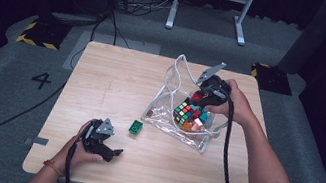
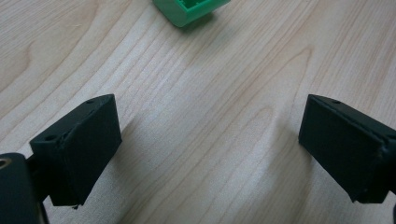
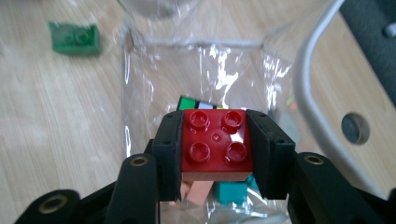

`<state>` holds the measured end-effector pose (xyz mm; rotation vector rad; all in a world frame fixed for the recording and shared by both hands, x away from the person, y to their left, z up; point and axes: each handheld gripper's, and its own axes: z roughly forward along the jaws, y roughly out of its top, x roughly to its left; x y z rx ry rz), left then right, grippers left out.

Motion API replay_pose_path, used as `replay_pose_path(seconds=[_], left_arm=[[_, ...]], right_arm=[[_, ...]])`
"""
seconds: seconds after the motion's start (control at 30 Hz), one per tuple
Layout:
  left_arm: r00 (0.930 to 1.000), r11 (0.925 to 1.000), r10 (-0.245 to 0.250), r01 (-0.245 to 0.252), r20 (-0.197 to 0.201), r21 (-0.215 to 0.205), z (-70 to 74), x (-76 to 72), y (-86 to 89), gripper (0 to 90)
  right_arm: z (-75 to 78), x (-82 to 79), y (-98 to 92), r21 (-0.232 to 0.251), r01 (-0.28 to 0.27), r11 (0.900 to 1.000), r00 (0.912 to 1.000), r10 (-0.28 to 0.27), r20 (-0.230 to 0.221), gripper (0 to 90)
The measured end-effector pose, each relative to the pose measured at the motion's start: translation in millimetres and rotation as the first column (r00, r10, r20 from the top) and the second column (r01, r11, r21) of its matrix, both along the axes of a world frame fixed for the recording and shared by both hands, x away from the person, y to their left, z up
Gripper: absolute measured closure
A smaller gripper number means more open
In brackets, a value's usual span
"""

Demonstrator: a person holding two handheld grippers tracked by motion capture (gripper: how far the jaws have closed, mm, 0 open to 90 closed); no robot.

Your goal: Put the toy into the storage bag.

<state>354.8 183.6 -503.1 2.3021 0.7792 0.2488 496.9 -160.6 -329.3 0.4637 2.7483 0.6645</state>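
A clear plastic bag (image 1: 168, 110) with white handles lies on the right half of the wooden table (image 1: 117, 78). Inside it sit a colourful puzzle cube (image 1: 186, 113) and some small blocks. My right gripper (image 1: 199, 98) hovers over the bag's mouth, shut on a red four-stud brick (image 3: 216, 140); the bag (image 3: 154, 70) lies spread below it, with a teal block (image 3: 231, 192) and a pink block (image 3: 200, 192) under the brick. A green brick (image 1: 135, 127) lies on the table left of the bag. My left gripper (image 1: 112, 153) rests near the front edge, open and empty; its view shows the green brick (image 2: 189, 9) ahead.
White handles (image 1: 177, 71) loop up from the bag toward the table's back. The table's left half and front are bare wood. Cables (image 1: 112, 21), a striped floor block (image 1: 39, 31) and a white frame (image 1: 209, 3) lie on the floor beyond the table.
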Motion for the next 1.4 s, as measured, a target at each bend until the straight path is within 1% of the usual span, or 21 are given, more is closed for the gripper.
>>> replay_pose_path(seconds=[0.1,0.13,0.23,0.3,0.4,0.53,0.6,0.73,0.8,0.83,0.87,0.9,0.93,0.97,1.0,1.07,1.13,1.2,1.27,1.3,1.4], left_arm=[[1.0000,1.0000,0.000,0.000,0.000,0.000,0.0,0.0,0.0,5.8],[1.0000,1.0000,0.000,0.000,0.000,0.000,0.0,0.0,0.0,5.8],[1.0000,1.0000,0.000,0.000,0.000,0.000,0.0,0.0,0.0,5.8],[1.0000,1.0000,0.000,0.000,0.000,0.000,0.0,0.0,0.0,5.8],[1.0000,1.0000,0.000,0.000,0.000,0.000,0.0,0.0,0.0,5.8],[1.0000,1.0000,0.000,0.000,0.000,0.000,0.0,0.0,0.0,5.8],[1.0000,1.0000,0.001,-0.001,0.000,0.000,0.0,0.0,-0.1,5.8],[1.0000,1.0000,0.000,0.000,0.000,0.000,0.0,0.0,0.0,5.8],[1.0000,1.0000,0.000,0.000,0.001,0.000,0.0,-0.1,0.0,5.8],[1.0000,1.0000,0.000,0.000,0.001,-0.001,0.0,-0.1,-0.1,5.8],[1.0000,1.0000,0.000,0.000,0.001,-0.001,0.0,-0.1,-0.1,5.8],[1.0000,1.0000,0.000,0.000,0.001,0.000,0.0,-0.1,0.0,5.8],[1.0000,1.0000,-0.001,0.001,0.001,0.002,0.1,0.0,0.1,5.8],[1.0000,1.0000,-0.002,0.002,0.002,0.003,0.1,0.0,0.1,5.8],[1.0000,1.0000,0.000,0.000,0.001,0.000,0.0,-0.1,-0.1,5.8],[1.0000,1.0000,-0.002,0.002,0.002,0.003,0.1,0.0,0.1,5.8],[1.0000,1.0000,-0.001,0.001,0.001,0.003,0.1,0.0,0.1,5.8],[1.0000,1.0000,-0.002,0.002,0.001,0.003,0.1,0.1,0.1,5.8],[1.0000,1.0000,0.000,0.000,0.004,0.005,0.2,0.0,0.2,5.8],[1.0000,1.0000,-0.001,0.001,0.001,0.003,0.1,0.0,0.1,5.8],[1.0000,1.0000,-0.002,0.002,0.001,0.003,0.1,0.0,0.1,5.8]], right_arm=[[-3.8,3.0,-2.2,-0.053,0.004,0.999,0.9995,-0.006,-0.031,58.8],[-4.0,3.4,-3.6,-0.065,0.002,0.998,0.9995,-0.004,-0.033,58.8],[-6.5,4.3,-11.0,-0.100,-0.003,0.995,0.9978,-0.003,-0.067,58.8],[-8.2,4.8,-18.9,-0.123,0.012,0.992,0.9961,-0.023,-0.086,58.8],[-9.1,5.2,-29.1,-0.127,0.037,0.991,0.9937,-0.050,-0.100,58.8],[-9.0,2.5,-39.8,-0.096,0.048,0.994,0.9930,-0.058,-0.103,58.7],[-8.9,1.1,-44.1,-0.059,0.051,0.997,0.9940,-0.057,-0.094,58.3],[-7.4,-5.4,-49.2,-0.003,0.062,0.998,0.9956,-0.062,-0.070,52.1],[-7.0,-9.7,-54.4,0.053,0.073,0.996,0.9961,-0.070,-0.053,48.8],[-6.5,-13.6,-57.4,0.082,0.075,0.994,0.9969,-0.073,-0.028,46.4],[-5.2,-17.3,-61.0,0.092,0.086,0.992,0.9963,-0.086,-0.001,43.1],[-4.7,-22.8,-65.1,0.124,0.095,0.988,0.9952,-0.097,0.013,41.5],[-4.6,-26.9,-69.2,0.158,0.086,0.984,0.9954,-0.092,0.028,40.3],[-3.6,-32.6,-73.0,0.184,0.110,0.977,0.9928,-0.116,0.027,38.3],[-3.4,-35.3,-76.4,0.207,0.110,0.972,0.9921,-0.120,0.036,37.7],[-1.6,-44.7,-86.2,0.268,0.112,0.957,0.9896,-0.132,0.058,35.7],[0.4,-52.5,-93.6,0.303,0.133,0.944,0.9844,-0.161,0.071,33.9],[2.3,-61.2,-102.2,0.353,0.138,0.926,0.9805,-0.178,0.083,33.0],[3.6,-70.8,-110.8,0.394,0.135,0.909,0.9747,-0.194,0.112,31.8],[3.7,-76.8,-116.2,0.419,0.133,0.898,0.9718,-0.201,0.123,31.2],[1.7,-90.4,-127.4,0.453,0.135,0.881,0.9644,-0.222,0.144,30.2]])
